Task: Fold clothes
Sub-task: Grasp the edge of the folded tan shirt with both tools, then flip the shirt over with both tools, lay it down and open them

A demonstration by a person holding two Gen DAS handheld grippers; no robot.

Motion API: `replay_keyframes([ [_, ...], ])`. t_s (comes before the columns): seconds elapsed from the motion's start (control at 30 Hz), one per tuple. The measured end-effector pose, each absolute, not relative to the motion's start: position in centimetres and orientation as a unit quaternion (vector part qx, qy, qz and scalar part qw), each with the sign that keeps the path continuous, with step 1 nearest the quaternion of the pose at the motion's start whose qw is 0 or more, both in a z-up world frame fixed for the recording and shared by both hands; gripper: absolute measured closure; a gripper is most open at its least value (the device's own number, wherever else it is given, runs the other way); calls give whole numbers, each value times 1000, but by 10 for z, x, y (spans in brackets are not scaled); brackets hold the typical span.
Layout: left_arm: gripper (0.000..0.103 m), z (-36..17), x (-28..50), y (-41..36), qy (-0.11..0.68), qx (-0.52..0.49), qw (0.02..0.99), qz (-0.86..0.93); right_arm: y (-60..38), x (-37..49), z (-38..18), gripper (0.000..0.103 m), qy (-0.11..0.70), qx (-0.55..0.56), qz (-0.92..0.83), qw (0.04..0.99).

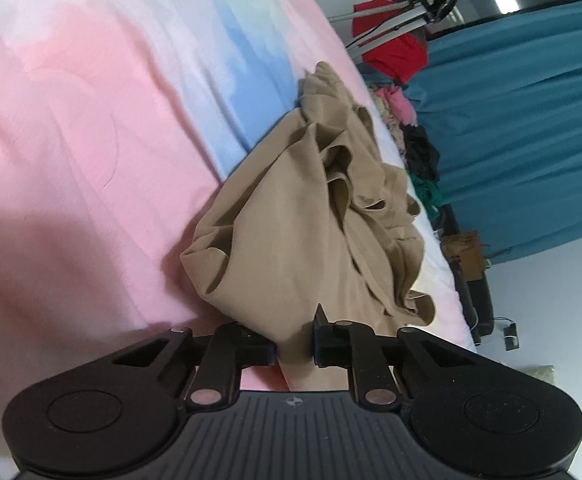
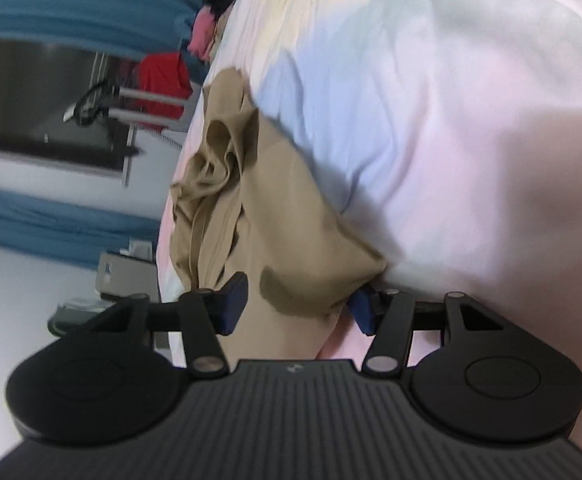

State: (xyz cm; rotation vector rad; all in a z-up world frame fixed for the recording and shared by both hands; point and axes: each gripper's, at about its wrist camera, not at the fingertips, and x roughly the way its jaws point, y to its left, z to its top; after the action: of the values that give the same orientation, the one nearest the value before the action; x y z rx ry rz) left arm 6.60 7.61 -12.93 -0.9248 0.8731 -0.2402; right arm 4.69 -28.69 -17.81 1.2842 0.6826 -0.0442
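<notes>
On bedsheet (image 1: 71,140): left tongs (image 1: 295,344) pinching tan garment (image 1: 291,220); right tongs (image 2: 295,308) spread around hem.

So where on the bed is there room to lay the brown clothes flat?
The pink stretch of bedsheet beside the tan garment is bare, as is the white and blue part. It is crowded along the bed's far edge, where a pile of clothes sits by the teal curtain.

The crumpled tan knit garment (image 1: 303,216) lies on the pastel tie-dye bedsheet (image 1: 91,120), bunched ahead of the left tool (image 1: 294,344), its near end between that tool's fingers. In the right wrist view, the garment's near fold sits between the right tool's (image 2: 297,310) fingers. Beyond the bed's far edge hangs a teal pleated curtain (image 1: 531,120), with a red cloth (image 1: 395,52) beside it.
</notes>
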Motion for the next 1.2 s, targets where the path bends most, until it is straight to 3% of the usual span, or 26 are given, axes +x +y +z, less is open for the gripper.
replay_keyframes([
  [0.03, 89, -126, 67, 75, 401, -431, 800, -115, -287, 49, -180, 48, 313, 589, -20, 745],
  [0.07, 90, -123, 67, 74, 394, -427, 805, -119, -286, 52, -180, 61, 314, 583, -19, 749],
  [0.13, 91, -117, 66, 73, 380, -420, 814, -129, -284, 56, -174, 77, 318, 557, -15, 767],
  [0.27, 93, -98, 60, 70, 351, -401, 832, -152, -283, 49, -161, 87, 295, 537, -2, 791],
  [0.53, 94, -35, 21, 71, 298, -383, 851, -200, -301, 21, -101, 90, 217, 543, 48, 810],
  [0.7, 94, -8, -35, 77, 297, -391, 846, -210, -309, -17, -73, 90, 214, 534, 88, 813],
  [1.0, 94, -9, -139, 98, 349, -442, 801, -200, -314, -111, -59, 90, 235, 527, 104, 810],
  [1.2, 92, 0, -120, 96, 338, -446, 809, -176, -306, -90, -48, 90, 221, 517, 85, 822],
])
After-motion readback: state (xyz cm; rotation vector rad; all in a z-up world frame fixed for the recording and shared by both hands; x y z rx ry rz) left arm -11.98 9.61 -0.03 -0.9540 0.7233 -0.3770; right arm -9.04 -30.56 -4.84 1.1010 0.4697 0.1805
